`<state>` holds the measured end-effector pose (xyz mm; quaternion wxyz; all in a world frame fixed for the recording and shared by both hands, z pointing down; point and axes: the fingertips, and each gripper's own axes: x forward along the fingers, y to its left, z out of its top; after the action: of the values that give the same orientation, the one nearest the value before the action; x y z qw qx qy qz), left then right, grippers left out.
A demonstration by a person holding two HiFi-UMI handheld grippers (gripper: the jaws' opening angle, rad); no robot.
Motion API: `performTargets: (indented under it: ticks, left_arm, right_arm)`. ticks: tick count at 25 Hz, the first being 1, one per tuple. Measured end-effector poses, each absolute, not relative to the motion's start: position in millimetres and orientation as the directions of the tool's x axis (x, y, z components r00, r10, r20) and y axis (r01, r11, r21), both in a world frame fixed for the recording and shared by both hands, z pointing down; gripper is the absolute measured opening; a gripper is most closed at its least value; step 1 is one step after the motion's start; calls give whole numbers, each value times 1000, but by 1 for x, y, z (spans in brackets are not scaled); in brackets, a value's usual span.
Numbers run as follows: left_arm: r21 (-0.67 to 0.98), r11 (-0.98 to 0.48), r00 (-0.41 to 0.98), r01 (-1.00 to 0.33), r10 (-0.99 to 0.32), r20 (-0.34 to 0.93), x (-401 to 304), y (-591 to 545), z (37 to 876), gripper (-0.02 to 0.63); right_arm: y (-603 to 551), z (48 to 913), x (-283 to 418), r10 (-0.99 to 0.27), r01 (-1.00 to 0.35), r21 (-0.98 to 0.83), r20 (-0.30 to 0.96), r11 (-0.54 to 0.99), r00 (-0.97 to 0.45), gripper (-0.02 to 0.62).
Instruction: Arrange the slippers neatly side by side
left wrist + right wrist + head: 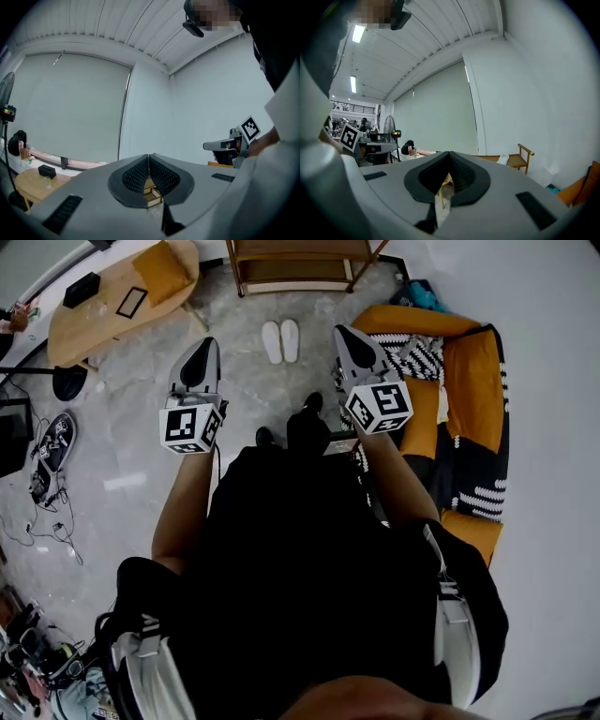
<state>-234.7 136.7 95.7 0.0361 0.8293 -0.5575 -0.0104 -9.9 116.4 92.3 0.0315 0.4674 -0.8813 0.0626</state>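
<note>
only the head view shows the slippers (280, 341); left gripper (149, 159) and right gripper (449, 155) jaws clenched empty.

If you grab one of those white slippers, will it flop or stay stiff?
It would probably bend a little: the white slippers look thin and flat. They are likely light too. Lying flat on the floor, they shouldn't roll.

White slippers (280, 341) side by side on floor (131, 479), between left claw (204, 345), right claw (343, 334).
</note>
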Motion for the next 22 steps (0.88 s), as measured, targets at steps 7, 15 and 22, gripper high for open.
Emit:
performTargets:
  ticks: [7,15,22]
  left_arm:
    - [75,-338,341,-938,-939,35,-249,168,97,18]
    - [71,-341,344,-937,-938,31,-204,222,80,17]
    - [95,-365,372,-926,-925,75,-134,279,92,18]
  right_arm:
    - [145,95,-6,-804,-812,-105,116,574,-583,32]
    - [201,77,34,-775,-781,-47,96,623,-624,31]
    - [256,97,105,-773,-782,-125,120,610,-623,31]
